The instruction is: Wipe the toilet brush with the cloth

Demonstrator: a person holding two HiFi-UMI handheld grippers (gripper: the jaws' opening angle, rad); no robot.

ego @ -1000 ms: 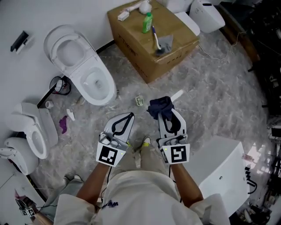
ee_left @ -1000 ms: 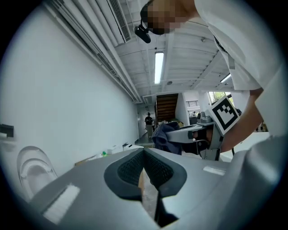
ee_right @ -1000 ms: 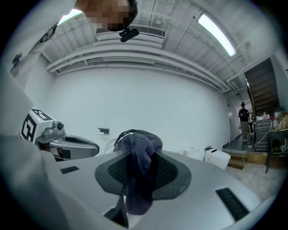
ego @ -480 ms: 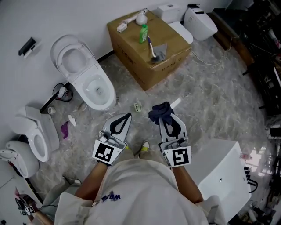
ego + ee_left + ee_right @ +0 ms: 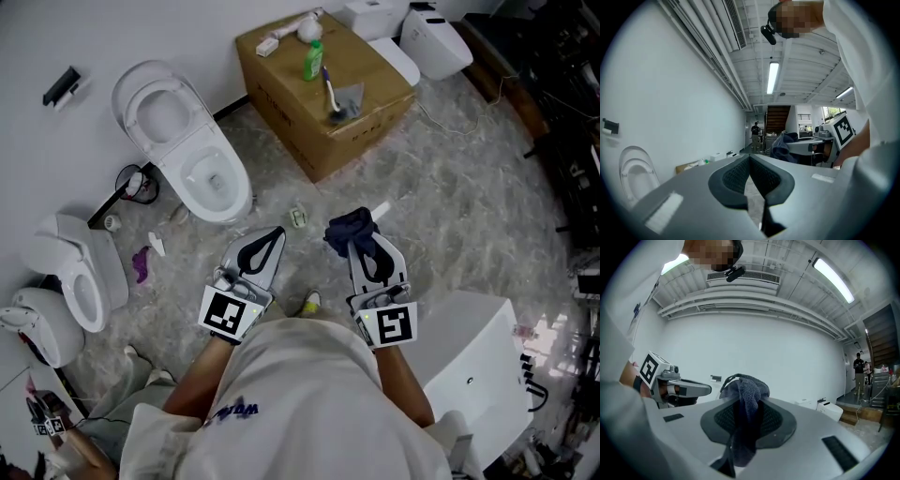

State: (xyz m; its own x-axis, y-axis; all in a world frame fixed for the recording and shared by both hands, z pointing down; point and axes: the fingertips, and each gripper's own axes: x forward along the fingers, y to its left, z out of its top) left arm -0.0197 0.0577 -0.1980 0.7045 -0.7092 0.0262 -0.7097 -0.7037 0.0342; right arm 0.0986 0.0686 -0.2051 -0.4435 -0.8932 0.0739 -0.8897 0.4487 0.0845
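Note:
The toilet brush [image 5: 331, 92] lies on top of a cardboard box [image 5: 309, 141] at the far side of the floor, beside a grey rag [image 5: 351, 96]. Both grippers hang close to my body, well short of the box. In my right gripper [image 5: 356, 240] is a dark blue cloth [image 5: 347, 229], with the jaws shut on it. In the right gripper view that cloth [image 5: 745, 390] bunches up over the jaw tips of the right gripper [image 5: 747, 404]. My left gripper [image 5: 274, 234] is shut with nothing in it, its pads [image 5: 736, 173] pressed together.
A green bottle [image 5: 313, 58] and small white items sit on the box. An open white toilet [image 5: 187, 150] stands to the left, with more toilets [image 5: 80, 272] further left and at the top right [image 5: 431, 42]. A white cabinet [image 5: 478, 366] is at my right. Litter lies on the marbled floor.
The head view has drifted a little and both grippers have shifted slightly right. The cloth stays held in the right gripper and the left stays shut.

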